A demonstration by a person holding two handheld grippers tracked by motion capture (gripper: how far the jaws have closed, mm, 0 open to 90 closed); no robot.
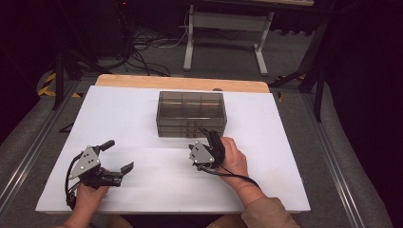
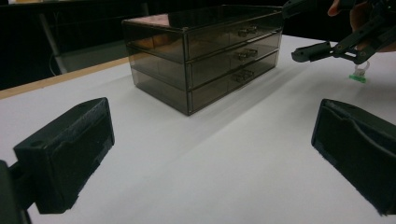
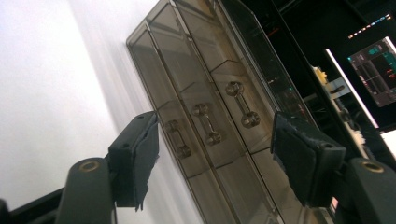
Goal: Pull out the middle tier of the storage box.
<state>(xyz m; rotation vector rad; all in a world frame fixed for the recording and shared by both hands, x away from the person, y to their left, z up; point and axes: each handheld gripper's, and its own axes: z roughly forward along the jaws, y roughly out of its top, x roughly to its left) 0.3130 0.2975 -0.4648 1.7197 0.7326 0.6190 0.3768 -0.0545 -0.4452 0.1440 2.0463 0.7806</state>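
A smoky clear plastic chest of three drawers (image 1: 191,114) stands at the far middle of the white table top (image 1: 119,123). My right gripper (image 1: 209,134) points at its front, close to the drawer handles (image 1: 192,127), jaws apart. In the right gripper view the chest (image 3: 219,60) looks tipped on its side. The three small handles (image 3: 207,123) sit beyond the gap of the right gripper (image 3: 215,149), with nothing between the pads. My left gripper (image 1: 120,155) rests near the front left, wide open and empty. The left gripper view has the chest (image 2: 205,51) ahead of the left gripper (image 2: 210,158) and the right gripper (image 2: 301,28) at upper right.
The table's far edge is a bare wooden strip (image 1: 180,83). Behind it stand a white desk frame (image 1: 223,38) and loose cables (image 1: 142,57) on the floor. A small green tag (image 2: 358,77) hangs under the right gripper. Metal rails run along both sides of the table.
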